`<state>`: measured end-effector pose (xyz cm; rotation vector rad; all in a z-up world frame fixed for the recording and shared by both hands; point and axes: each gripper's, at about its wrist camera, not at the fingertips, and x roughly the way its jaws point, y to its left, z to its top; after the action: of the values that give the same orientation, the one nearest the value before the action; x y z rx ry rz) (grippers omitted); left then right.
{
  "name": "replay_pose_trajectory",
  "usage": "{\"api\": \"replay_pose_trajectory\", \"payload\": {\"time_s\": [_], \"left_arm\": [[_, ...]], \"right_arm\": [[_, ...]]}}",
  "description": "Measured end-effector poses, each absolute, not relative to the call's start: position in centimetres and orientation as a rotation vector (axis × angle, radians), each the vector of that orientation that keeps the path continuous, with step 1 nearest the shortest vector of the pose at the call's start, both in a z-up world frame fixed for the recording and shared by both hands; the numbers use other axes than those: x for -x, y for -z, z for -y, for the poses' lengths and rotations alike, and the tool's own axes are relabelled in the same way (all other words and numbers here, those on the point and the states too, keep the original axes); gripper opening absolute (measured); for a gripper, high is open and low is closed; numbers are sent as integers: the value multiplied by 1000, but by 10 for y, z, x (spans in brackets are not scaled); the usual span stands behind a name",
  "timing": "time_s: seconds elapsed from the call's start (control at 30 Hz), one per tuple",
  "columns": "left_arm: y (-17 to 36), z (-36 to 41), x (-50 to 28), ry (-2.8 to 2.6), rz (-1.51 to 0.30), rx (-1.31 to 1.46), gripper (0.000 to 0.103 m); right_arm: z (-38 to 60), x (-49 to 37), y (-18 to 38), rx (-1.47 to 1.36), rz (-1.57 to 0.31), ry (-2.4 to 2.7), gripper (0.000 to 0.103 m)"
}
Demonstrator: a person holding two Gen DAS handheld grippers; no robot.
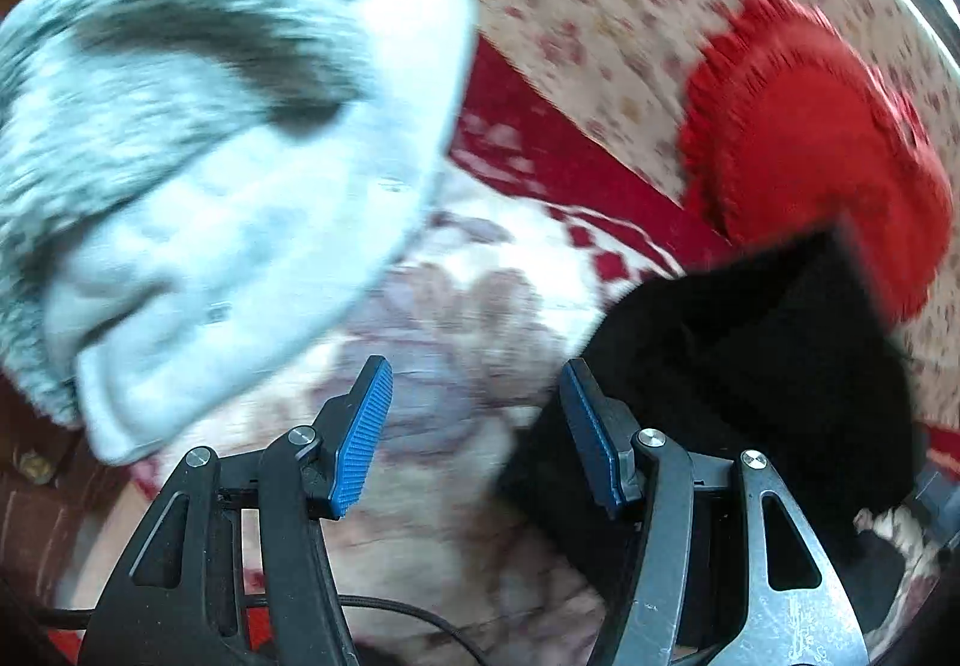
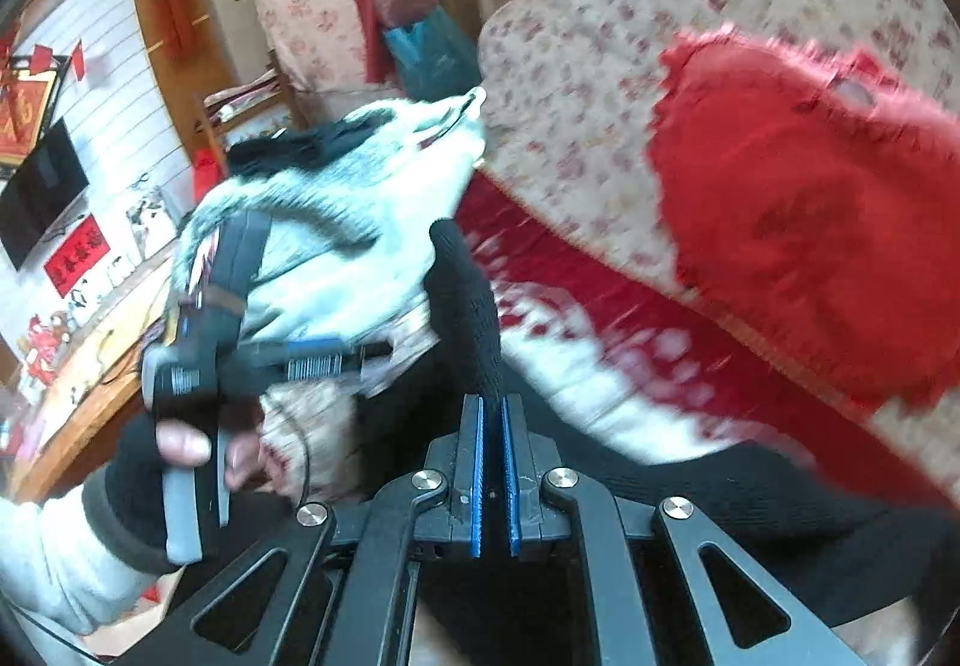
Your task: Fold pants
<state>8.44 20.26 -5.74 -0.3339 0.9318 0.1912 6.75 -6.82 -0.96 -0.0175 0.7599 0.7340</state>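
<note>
The black pants (image 1: 738,366) lie on a red and white floral bedspread (image 1: 456,330), at the right of the left wrist view. My left gripper (image 1: 474,420) is open and empty, its right finger just beside the pants' edge. In the right wrist view my right gripper (image 2: 492,426) is shut on a fold of the black pants (image 2: 468,306), which rises from between the blue pads (image 2: 477,462). The left gripper (image 2: 336,351) shows there too, held in a gloved hand at the left. Both views are blurred by motion.
A light grey and white fuzzy garment (image 1: 228,174) lies at the left on the bed. A red fringed cushion (image 1: 810,144) and a floral pillow (image 1: 630,6) lie at the back right. Shelves and a desk (image 2: 90,354) stand at the left.
</note>
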Motion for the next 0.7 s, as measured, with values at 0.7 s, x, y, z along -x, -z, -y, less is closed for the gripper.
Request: {"api": "replay_pose_trajectory", "payload": {"time_s": [0.7], "left_arm": [[58, -129, -67, -34, -947, 240, 58]], "right_arm": [[155, -15, 43, -136, -831, -443, 36]]}}
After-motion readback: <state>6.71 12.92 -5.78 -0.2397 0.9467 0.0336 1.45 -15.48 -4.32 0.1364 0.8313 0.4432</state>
